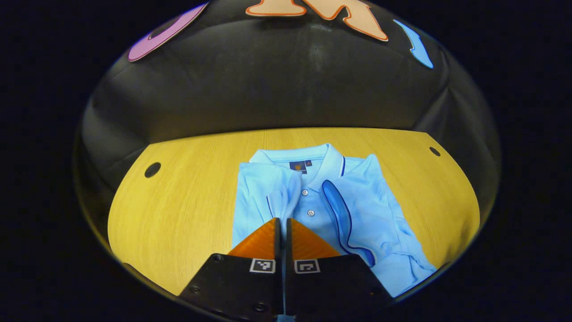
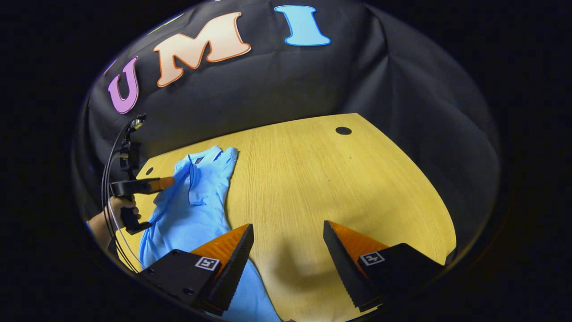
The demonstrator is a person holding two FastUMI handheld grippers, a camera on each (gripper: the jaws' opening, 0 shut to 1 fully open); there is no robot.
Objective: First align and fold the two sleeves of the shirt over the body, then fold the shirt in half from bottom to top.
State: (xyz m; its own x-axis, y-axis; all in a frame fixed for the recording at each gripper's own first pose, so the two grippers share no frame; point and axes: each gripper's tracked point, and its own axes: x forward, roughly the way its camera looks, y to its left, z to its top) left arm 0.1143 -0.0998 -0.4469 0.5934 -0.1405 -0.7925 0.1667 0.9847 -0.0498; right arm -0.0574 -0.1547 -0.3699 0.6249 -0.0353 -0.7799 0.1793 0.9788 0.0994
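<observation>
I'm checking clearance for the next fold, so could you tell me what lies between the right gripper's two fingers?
In the right gripper view, the right gripper stands open over bare wooden table; the blue shirt lies beside its one finger.

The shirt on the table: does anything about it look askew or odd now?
Nothing is damaged. One sleeve already lies folded over the shirt, while the other sleeve is still lifted, pinched in the left gripper. The right gripper hangs open above the table.

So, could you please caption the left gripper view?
Left gripper pinching a sleeve above the blue shirt.
</observation>
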